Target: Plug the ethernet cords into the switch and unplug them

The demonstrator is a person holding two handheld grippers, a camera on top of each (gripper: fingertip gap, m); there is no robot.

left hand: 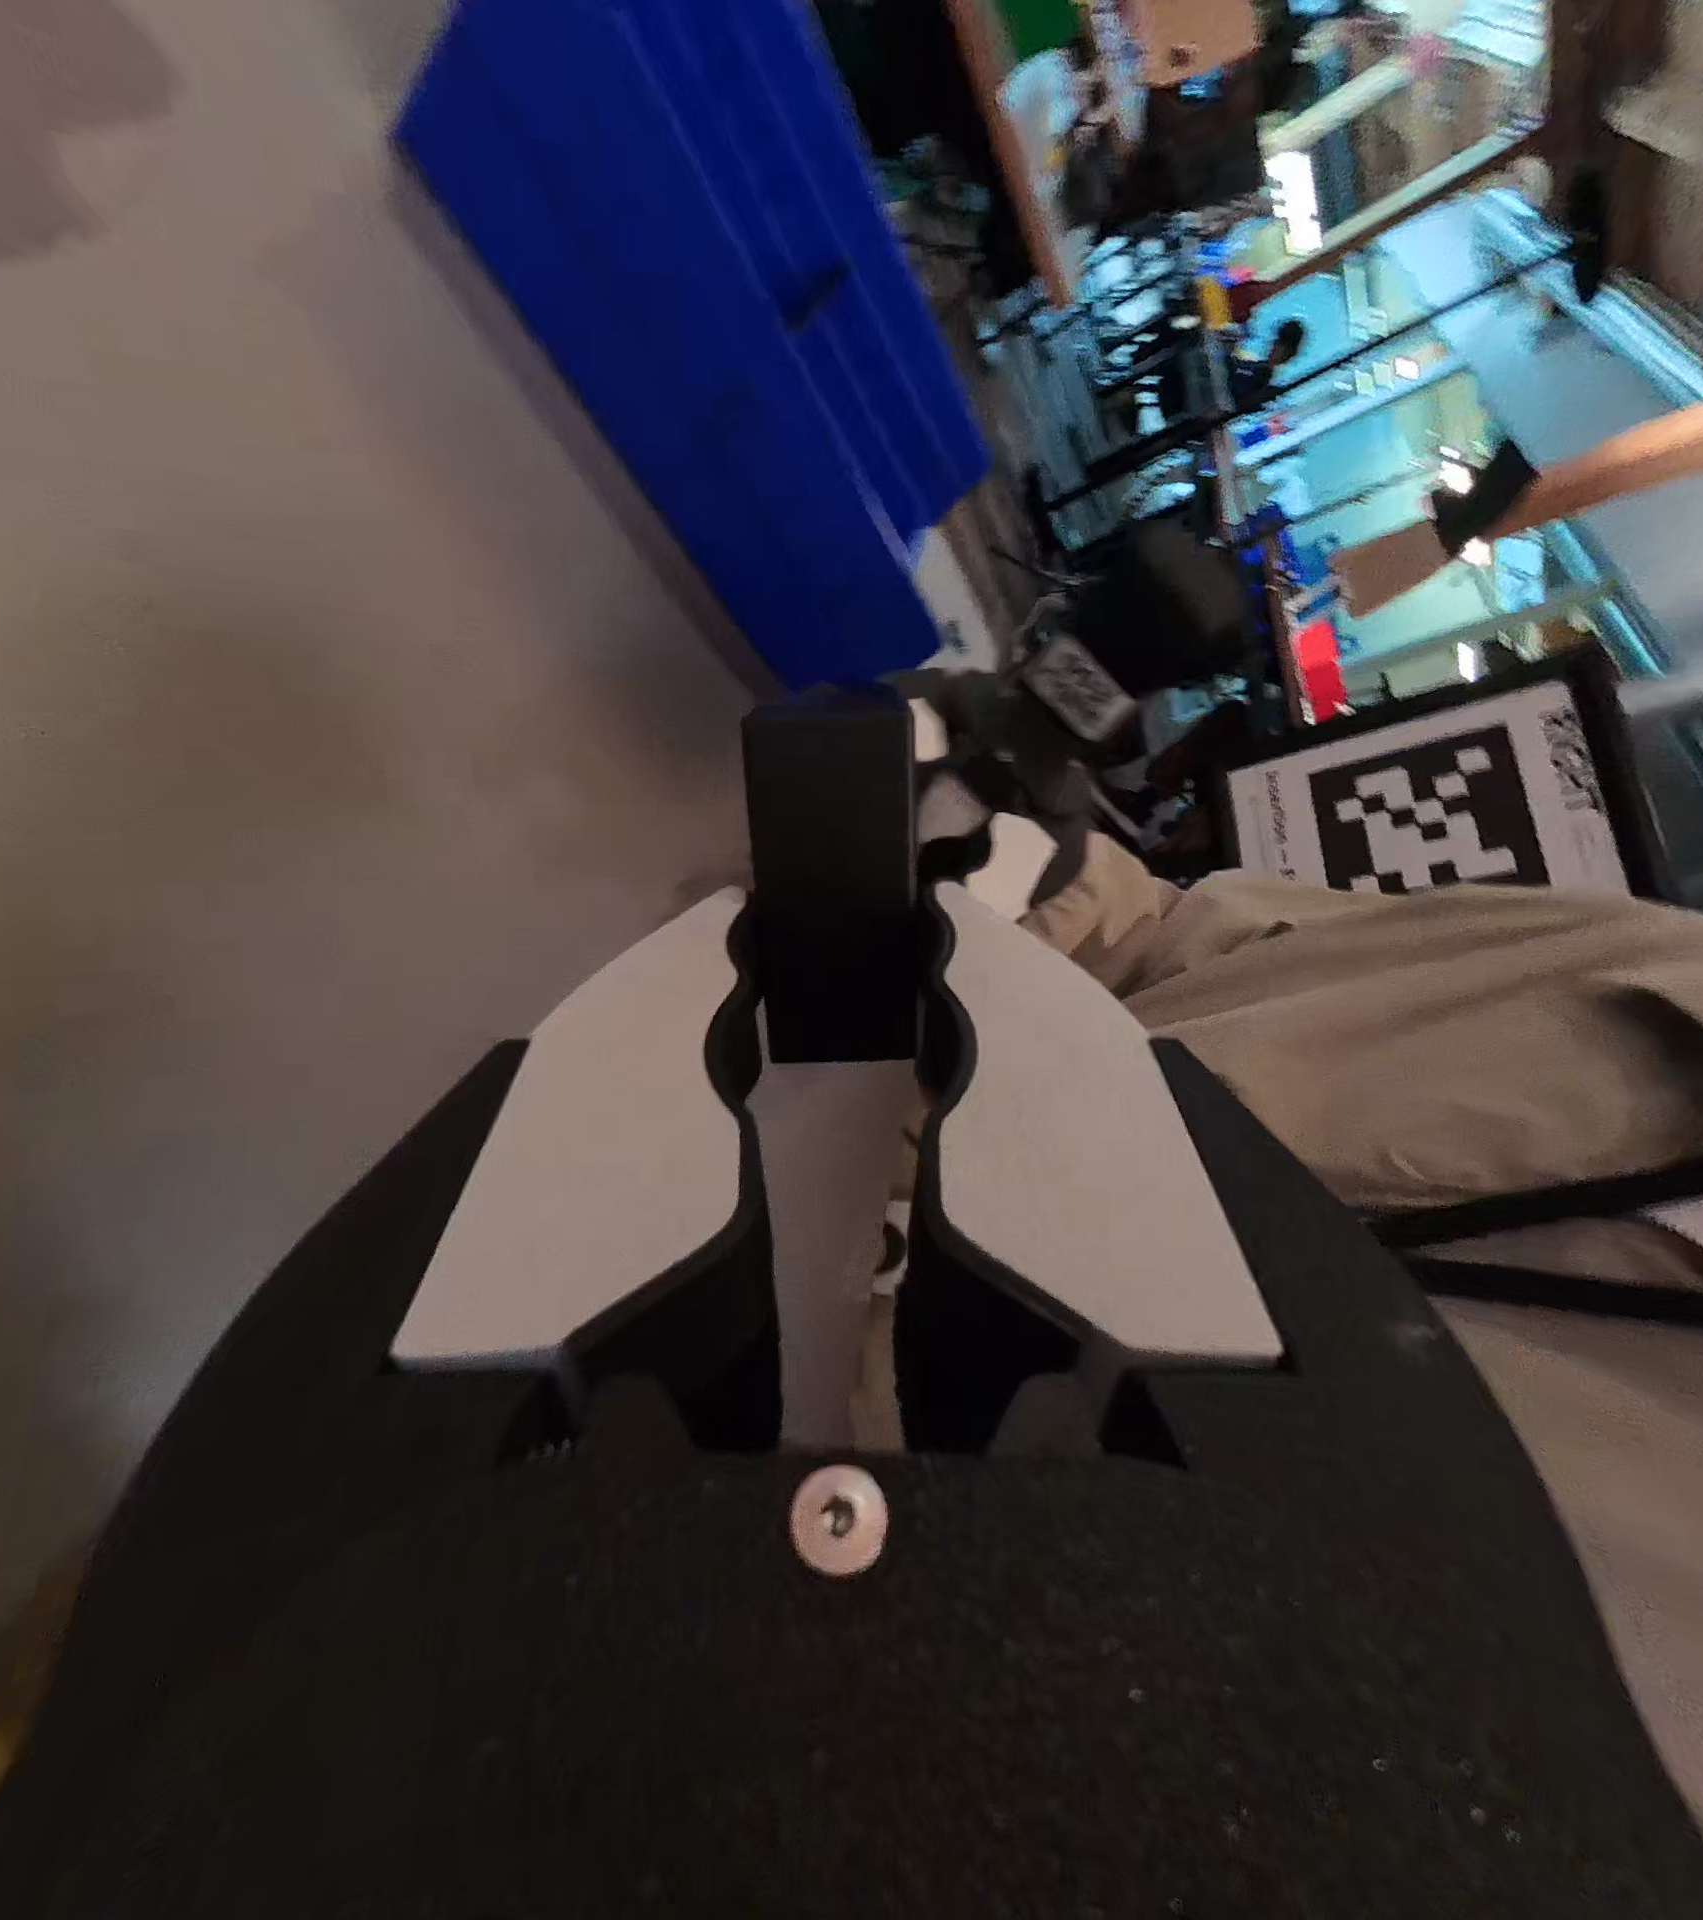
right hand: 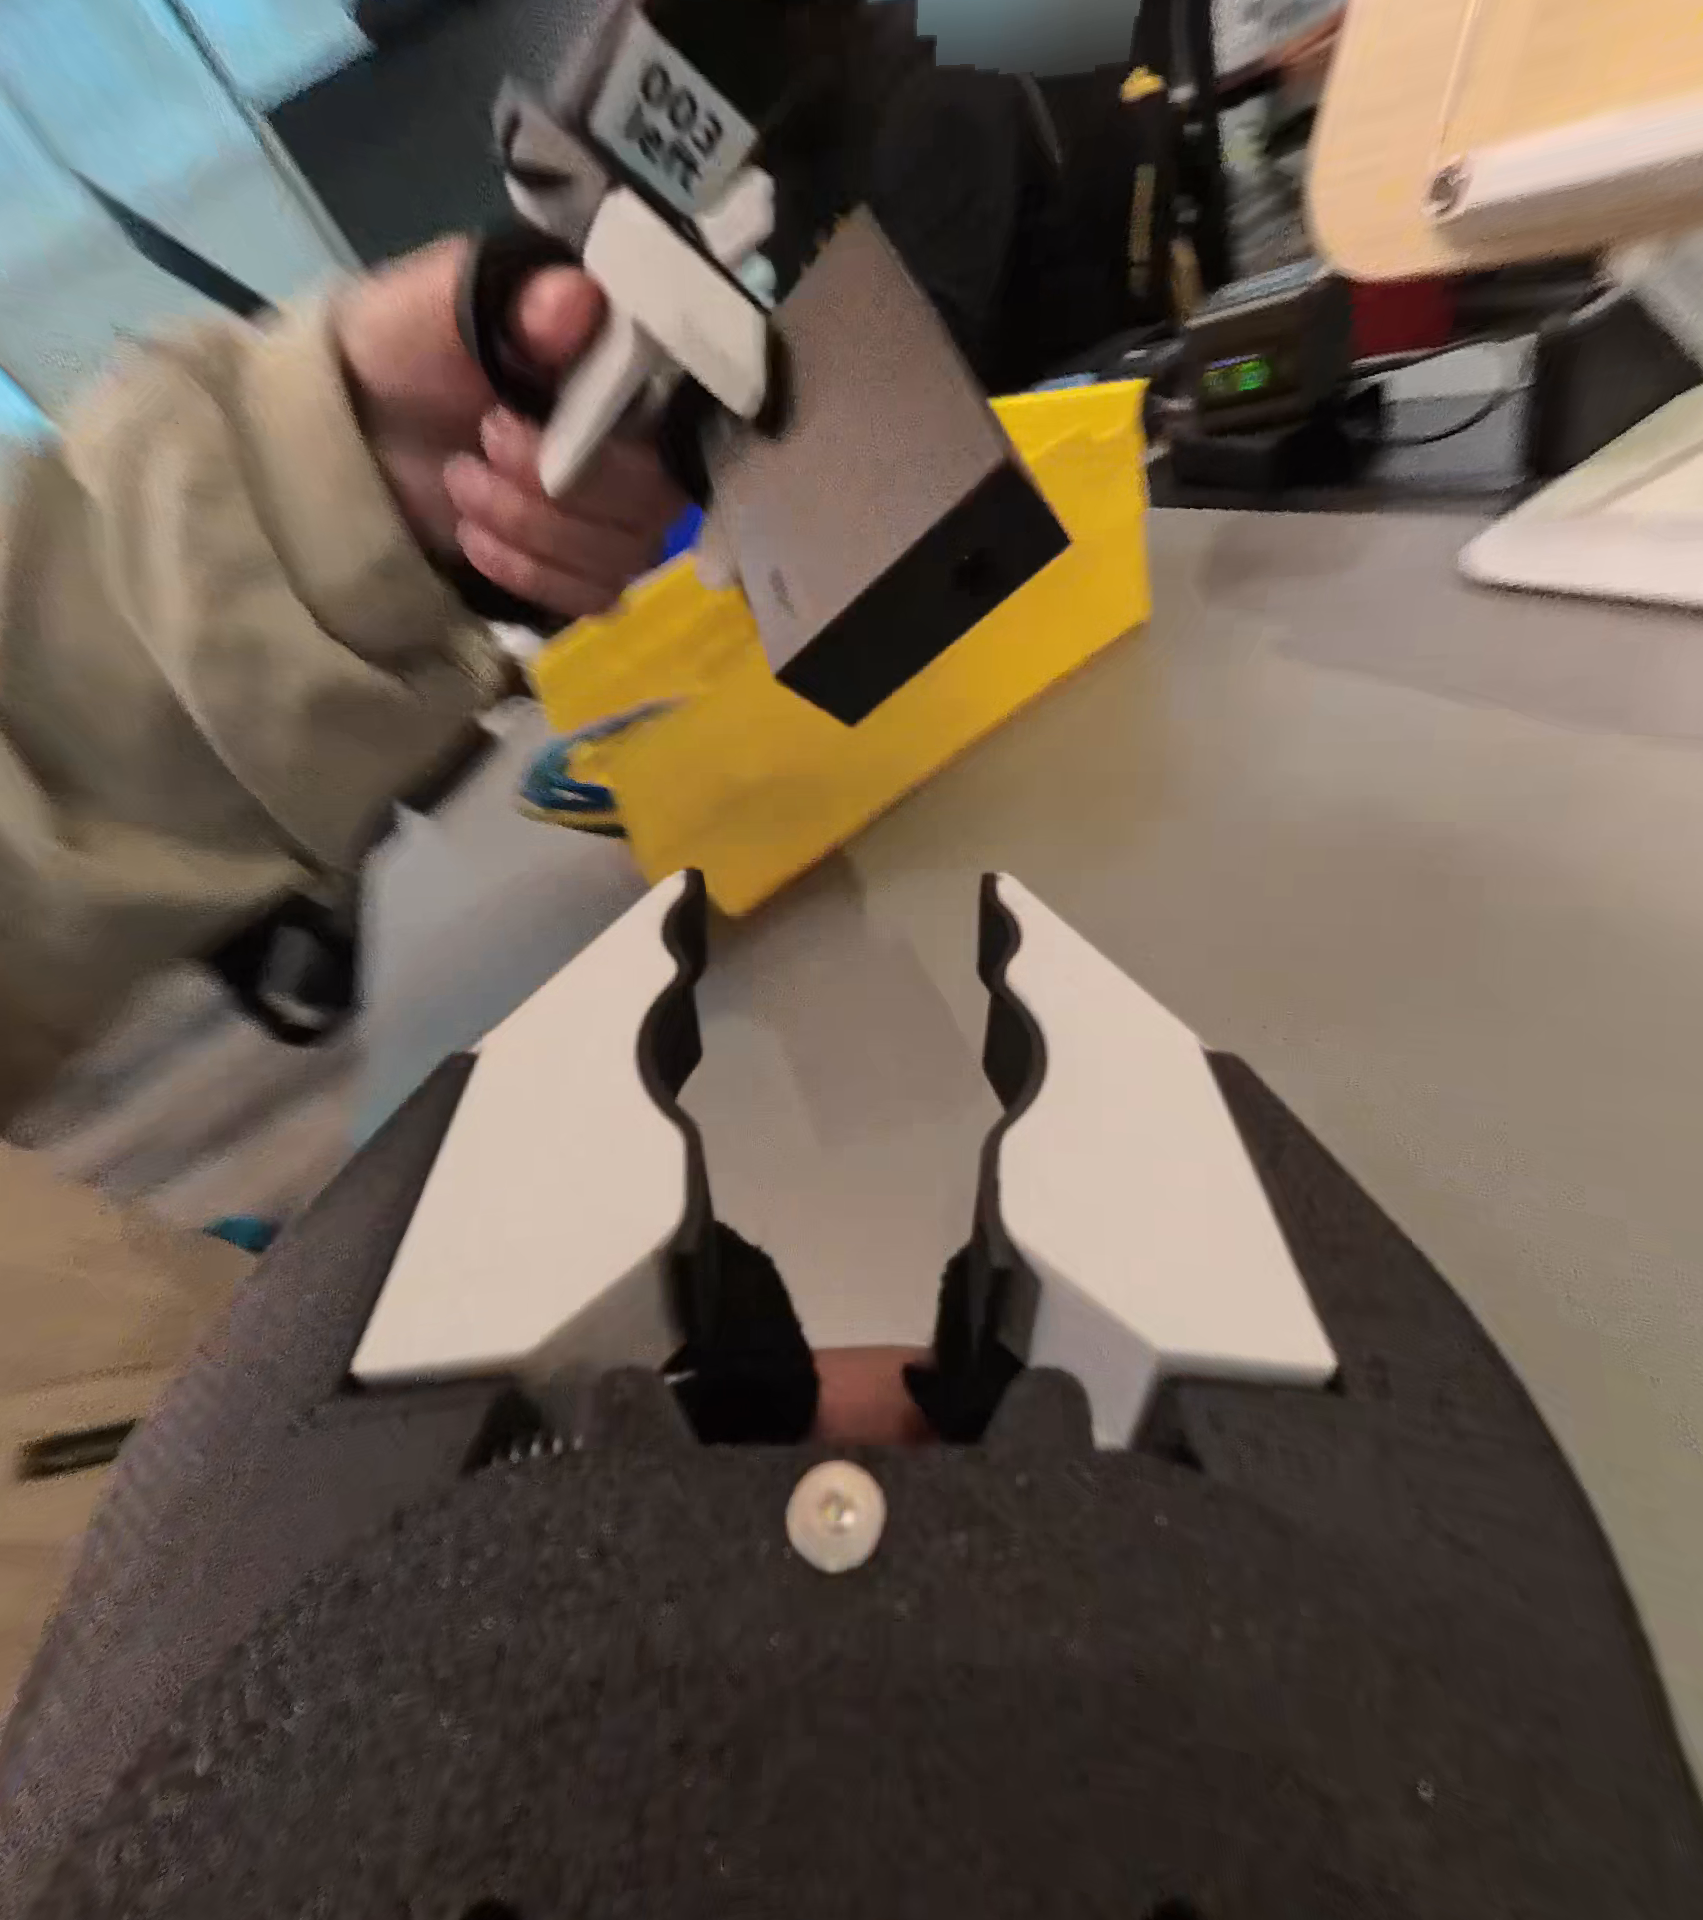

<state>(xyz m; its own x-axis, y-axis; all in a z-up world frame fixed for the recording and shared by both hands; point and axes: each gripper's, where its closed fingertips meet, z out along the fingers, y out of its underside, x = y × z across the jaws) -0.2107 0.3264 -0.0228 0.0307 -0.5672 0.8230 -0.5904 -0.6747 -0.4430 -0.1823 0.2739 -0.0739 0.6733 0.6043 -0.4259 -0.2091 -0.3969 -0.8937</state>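
Holding the switch point(left hand: 831, 883) off the table, the left gripper point(left hand: 836, 997) had its two fingers closed tight on the narrow edge of the dark grey box, which stood up between the pale pads and hid much of what lay ahead. From the right wrist view the same switch point(right hand: 878, 468) hung tilted in the air above a yellow box point(right hand: 826, 748), with the person's hand point(right hand: 473, 416) wrapped round the left tool's handle. The right gripper point(right hand: 839, 935) hovered low over the grey table point(right hand: 1398, 883), its fingers spread apart with nothing between them. Blue cable point(right hand: 566, 790) showed at the near edge of the yellow box, blurred, and I could not tell whether it was one cord or several, nor whether any plug was seated; the switch's visible dark face showed one small hole and no cord in it. By that showing the task looked barely begun: the switch was in hand, but no cord had yet been taken up or plugged, and all the unplugging remained. For room, the table to the right of the yellow box lay open up to the white stand base point(right hand: 1657, 540) at the far right. On the left a beige sleeve point(right hand: 151, 675) crowded the approach to the cable, and in the left wrist view a blue bin point(left hand: 681, 332) stood close beyond the switch, so a swing that way would probably have been cramped.
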